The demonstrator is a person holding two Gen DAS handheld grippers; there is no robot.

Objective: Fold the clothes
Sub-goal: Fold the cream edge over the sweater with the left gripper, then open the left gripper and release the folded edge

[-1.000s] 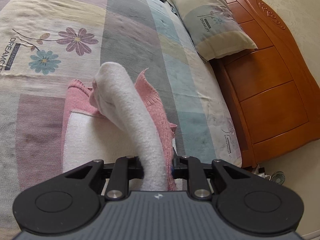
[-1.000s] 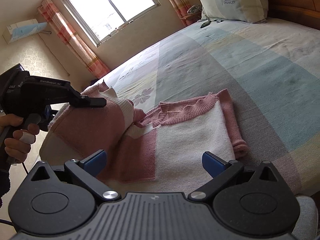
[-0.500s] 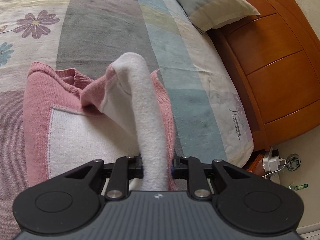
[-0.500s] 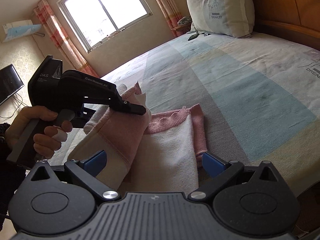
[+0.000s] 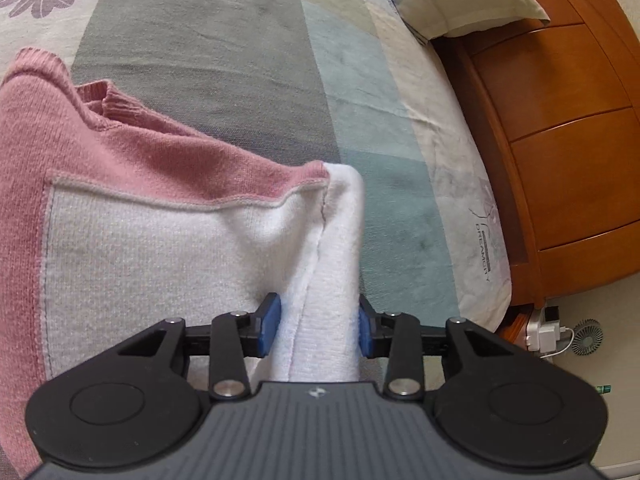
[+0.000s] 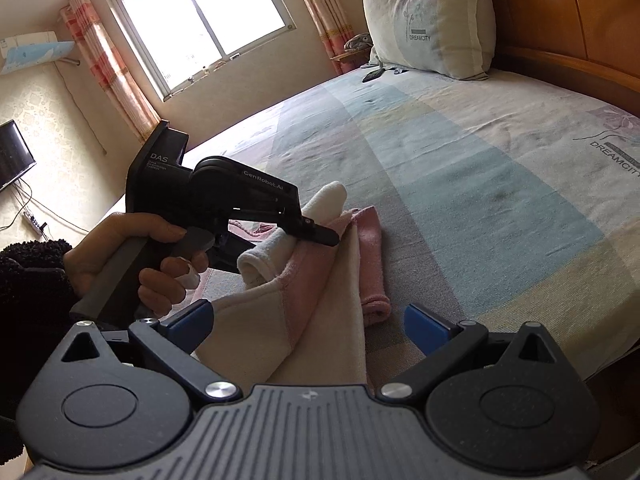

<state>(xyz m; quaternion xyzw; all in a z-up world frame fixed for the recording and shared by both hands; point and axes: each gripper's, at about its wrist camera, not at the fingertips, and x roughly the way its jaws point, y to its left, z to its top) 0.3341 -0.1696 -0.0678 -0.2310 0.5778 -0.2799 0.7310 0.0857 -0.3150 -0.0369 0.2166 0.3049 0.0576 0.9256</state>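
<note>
Between the blue pads of the left gripper point(image 5: 318, 322), in the left wrist view, a white roll of the pink-and-white sweater point(image 5: 152, 216) is clamped; the rest is spread on the bed point(image 5: 224, 60). If the pinch were slackened too soon, the roll could spring back and undo the fold.

From the right wrist view, the right gripper point(image 6: 308, 322) is seen spread wide and empty over the sweater's near edge point(image 6: 320, 320). The layers could be dragged askew if the knit were snagged by a finger.

Pillow point(image 6: 430, 24), window point(image 6: 200, 20), perhaps a fan point(image 5: 586, 336).
</note>
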